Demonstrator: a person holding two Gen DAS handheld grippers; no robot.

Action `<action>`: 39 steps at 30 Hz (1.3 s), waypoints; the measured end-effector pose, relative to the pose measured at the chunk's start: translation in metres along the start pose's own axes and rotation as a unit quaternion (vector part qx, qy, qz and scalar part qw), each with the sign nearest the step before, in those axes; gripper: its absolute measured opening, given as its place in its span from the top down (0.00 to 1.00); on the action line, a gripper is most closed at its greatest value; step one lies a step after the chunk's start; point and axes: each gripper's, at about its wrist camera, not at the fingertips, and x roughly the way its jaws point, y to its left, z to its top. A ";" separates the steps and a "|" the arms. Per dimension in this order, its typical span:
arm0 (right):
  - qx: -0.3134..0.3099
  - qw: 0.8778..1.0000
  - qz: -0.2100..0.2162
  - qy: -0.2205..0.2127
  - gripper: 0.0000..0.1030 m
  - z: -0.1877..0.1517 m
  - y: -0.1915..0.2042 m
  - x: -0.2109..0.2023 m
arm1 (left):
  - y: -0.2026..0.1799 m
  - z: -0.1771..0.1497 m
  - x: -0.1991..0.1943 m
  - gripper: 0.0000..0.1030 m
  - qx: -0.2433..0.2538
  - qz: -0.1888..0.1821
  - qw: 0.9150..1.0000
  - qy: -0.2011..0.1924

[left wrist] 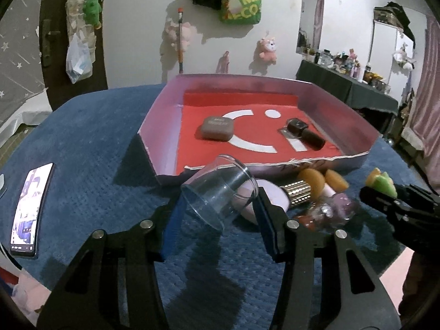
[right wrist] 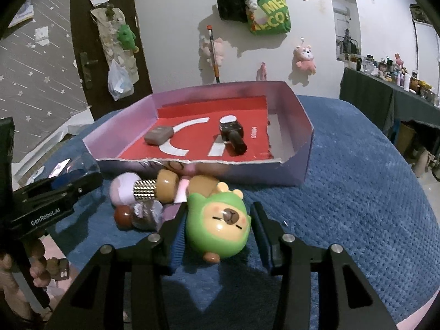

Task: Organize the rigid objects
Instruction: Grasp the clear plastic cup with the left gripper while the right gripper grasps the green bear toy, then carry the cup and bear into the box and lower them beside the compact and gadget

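A shallow box [left wrist: 162, 115] with a red floor sits on the blue cloth; it also shows in the right wrist view [right wrist: 291, 170]. In it lie a brown case [left wrist: 217, 128] and a dark bottle [left wrist: 305, 133]. My left gripper [left wrist: 220, 206] is shut on a clear plastic cup [left wrist: 220, 192], tilted, just in front of the box. My right gripper [right wrist: 217, 231] holds a green bear toy [right wrist: 220, 222] between its fingers, above the cloth. A pile of small items [right wrist: 154, 195] lies in front of the box, between the grippers.
A phone [left wrist: 27, 209] lies on the cloth at the left. The cloth's front edge is near the right gripper. A dark table [right wrist: 385, 96] with many small things stands far right. Plush toys and bags hang on the wall.
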 end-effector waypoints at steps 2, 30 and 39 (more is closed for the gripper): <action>-0.002 1.000 0.005 -0.002 0.54 0.002 0.002 -0.002 | -0.002 0.001 -0.001 0.53 0.002 -0.005 1.000 -0.001; -0.032 0.999 0.037 -0.016 0.54 0.040 0.018 0.011 | -0.019 0.041 0.013 0.53 0.026 -0.041 0.999 -0.009; -0.030 0.999 0.034 -0.010 0.54 0.059 0.011 0.022 | -0.018 0.056 0.031 0.53 0.029 -0.040 0.999 0.006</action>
